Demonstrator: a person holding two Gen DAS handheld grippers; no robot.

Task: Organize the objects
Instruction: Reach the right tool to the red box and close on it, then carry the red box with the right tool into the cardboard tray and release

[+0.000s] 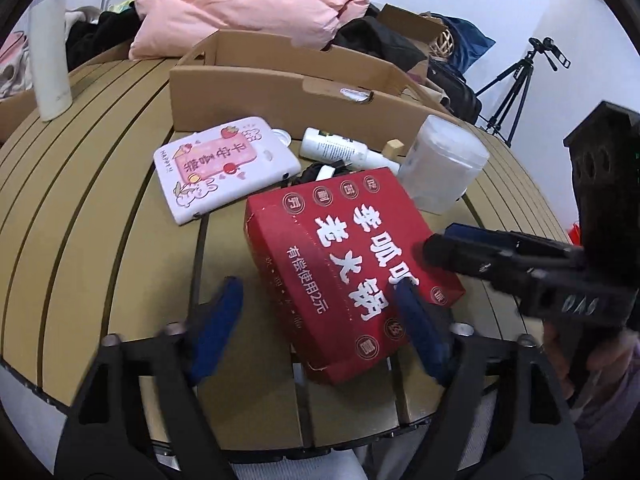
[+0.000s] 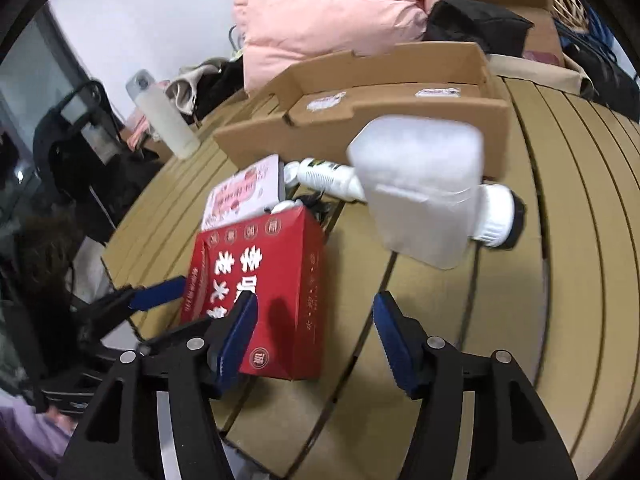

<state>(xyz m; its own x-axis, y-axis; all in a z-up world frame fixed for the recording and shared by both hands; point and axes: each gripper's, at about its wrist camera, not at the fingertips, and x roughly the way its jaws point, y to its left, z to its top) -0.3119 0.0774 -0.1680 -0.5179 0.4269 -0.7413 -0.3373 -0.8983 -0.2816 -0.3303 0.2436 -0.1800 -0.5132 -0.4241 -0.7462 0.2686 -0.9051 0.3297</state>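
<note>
A red box (image 1: 340, 264) with white Chinese lettering lies on the slatted wooden table (image 1: 100, 208). My left gripper (image 1: 320, 328) is open, its blue fingers either side of the box's near end. My right gripper (image 2: 316, 336) is open over the box's (image 2: 276, 288) right edge; it also shows in the left wrist view (image 1: 472, 248). Behind the box lie a pink-and-white case (image 1: 224, 168), a white bottle (image 1: 340, 148) and a translucent plastic container (image 1: 444, 164). An open cardboard tray (image 1: 296, 84) stands further back.
A tall white flask (image 1: 50, 52) stands at the table's far left. A pink duvet (image 1: 248, 4), dark clothes and bags pile behind the tray. A tripod (image 1: 516, 84) stands at the right. A white round brush (image 2: 496, 216) lies behind the container.
</note>
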